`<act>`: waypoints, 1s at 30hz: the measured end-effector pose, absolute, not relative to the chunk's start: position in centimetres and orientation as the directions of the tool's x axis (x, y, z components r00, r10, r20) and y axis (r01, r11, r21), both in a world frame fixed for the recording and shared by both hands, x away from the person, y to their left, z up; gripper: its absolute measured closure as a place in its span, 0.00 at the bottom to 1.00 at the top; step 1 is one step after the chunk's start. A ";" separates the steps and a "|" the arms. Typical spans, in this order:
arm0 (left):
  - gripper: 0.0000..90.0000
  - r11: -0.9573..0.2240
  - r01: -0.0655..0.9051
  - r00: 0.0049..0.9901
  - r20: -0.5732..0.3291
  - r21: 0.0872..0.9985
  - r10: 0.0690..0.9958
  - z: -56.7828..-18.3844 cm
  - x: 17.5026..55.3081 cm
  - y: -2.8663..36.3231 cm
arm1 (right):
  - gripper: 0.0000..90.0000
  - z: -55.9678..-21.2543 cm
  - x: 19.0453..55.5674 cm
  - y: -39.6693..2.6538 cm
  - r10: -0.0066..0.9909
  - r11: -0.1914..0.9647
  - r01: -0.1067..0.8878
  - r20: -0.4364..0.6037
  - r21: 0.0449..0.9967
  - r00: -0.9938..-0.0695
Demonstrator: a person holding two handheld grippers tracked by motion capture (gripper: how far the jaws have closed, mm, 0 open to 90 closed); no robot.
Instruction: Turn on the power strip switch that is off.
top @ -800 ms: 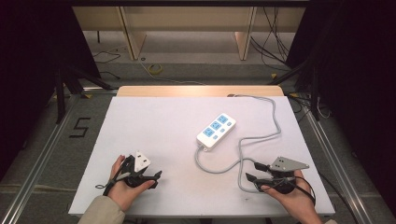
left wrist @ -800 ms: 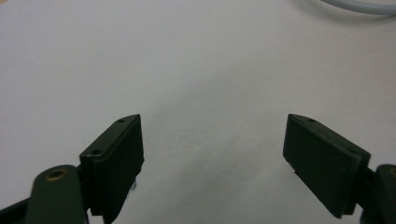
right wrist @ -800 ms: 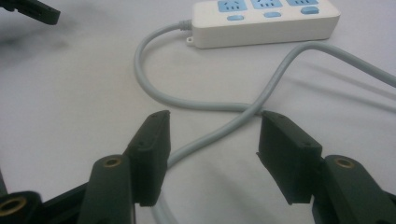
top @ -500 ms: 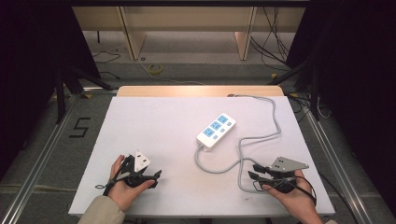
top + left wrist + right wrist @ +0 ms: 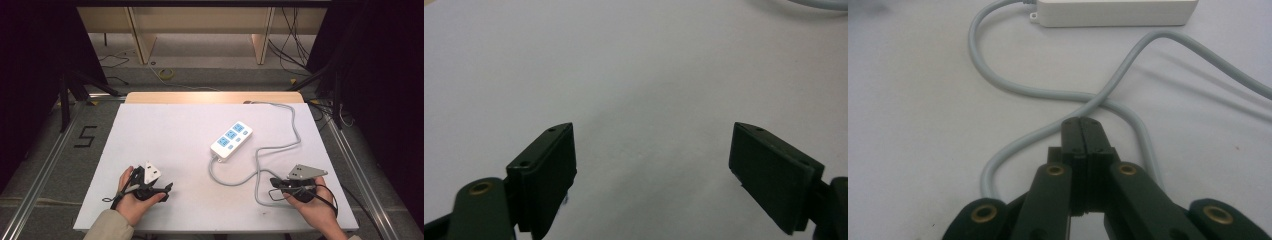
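High view: a white table (image 5: 165,135) with a white power strip (image 5: 231,140) lying near its middle, slightly right of centre, angled so one end points toward the far right corner. Three blue-marked socket groups run along its top face. A grey cable (image 5: 257,172) leaves the strip's near end, loops toward the person, crosses itself, then climbs along the right side of the table to the far edge.

Left hand (image 5: 131,197) rests at the near left part of the table, holding the left gripper (image 5: 168,189), pointed rightward across the surface. Well apart from the strip. Left gripper view: the two black jaws stand wide apart over bare table, nothing between them; a bit of grey cable (image 5: 804,3) curves past the top right corner.

Right hand (image 5: 312,207) sits at the near right, holding the right gripper (image 5: 274,182), grey three-cornered plate on top. Its tip lies just beside the cable loop. Right gripper view: jaws pressed flat together, pads meeting with nothing between them. The cable (image 5: 1048,92) runs just ahead of and around the closed tip; whether it touches, I cannot tell. The strip's near end (image 5: 1113,12) shows at the top.
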State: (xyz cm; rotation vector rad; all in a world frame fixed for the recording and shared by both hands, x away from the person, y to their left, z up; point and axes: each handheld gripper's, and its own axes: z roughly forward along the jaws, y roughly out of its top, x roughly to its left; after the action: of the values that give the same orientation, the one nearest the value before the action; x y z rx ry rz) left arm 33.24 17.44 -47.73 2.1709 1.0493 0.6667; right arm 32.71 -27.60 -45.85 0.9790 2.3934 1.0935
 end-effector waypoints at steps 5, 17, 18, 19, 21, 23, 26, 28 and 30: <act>0.21 -0.481 0.494 0.550 0.168 0.724 0.818 -47.6 33.3 17.5 | 1.00 -45.5 33.1 -27.4 0.707 0.470 0.459 -0.010 0.754 -0.707; 0.21 -0.478 0.490 0.540 0.176 0.729 0.823 -47.6 33.3 17.5 | 1.00 -45.2 33.8 -26.8 0.703 0.497 0.475 -0.016 0.726 -0.711; 0.21 -0.475 0.489 0.538 0.176 0.731 0.824 -47.6 33.3 17.5 | 1.00 -45.1 33.9 -26.8 0.702 0.500 0.476 -0.017 0.724 -0.712; 0.21 -0.474 0.490 0.537 0.175 0.732 0.825 -47.6 33.3 17.5 | 1.00 -45.1 33.9 -26.8 0.702 0.500 0.476 -0.017 0.724 -0.712; 0.21 -0.477 0.490 0.540 0.176 0.730 0.823 -47.6 33.3 17.5 | 1.00 -44.9 34.0 -26.6 0.700 0.502 0.478 -0.014 0.721 -0.714; 0.21 -0.482 0.490 0.542 0.179 0.727 0.821 -47.6 33.3 17.5 | 1.00 -44.8 34.2 -26.5 0.700 0.506 0.478 -0.018 0.718 -0.714; 0.21 -0.480 0.489 0.540 0.179 0.728 0.822 -47.6 33.3 17.5 | 1.00 -44.7 34.4 -26.4 0.699 0.511 0.481 -0.019 0.713 -0.715; 0.21 -0.476 0.489 0.538 0.177 0.731 0.824 -47.6 33.3 17.5 | 1.00 -44.7 34.6 -26.3 0.700 0.513 0.483 -0.019 0.710 -0.714; 0.21 -0.480 0.490 0.540 0.179 0.728 0.823 -47.6 33.3 17.5 | 1.00 -44.6 34.7 -26.2 0.703 0.511 0.489 -0.017 0.707 -0.711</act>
State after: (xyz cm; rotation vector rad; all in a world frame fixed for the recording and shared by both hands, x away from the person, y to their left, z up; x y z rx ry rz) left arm 33.31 17.51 -47.56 2.1567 1.0555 0.6950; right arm 34.72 -26.15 -44.57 0.9987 2.4548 1.0063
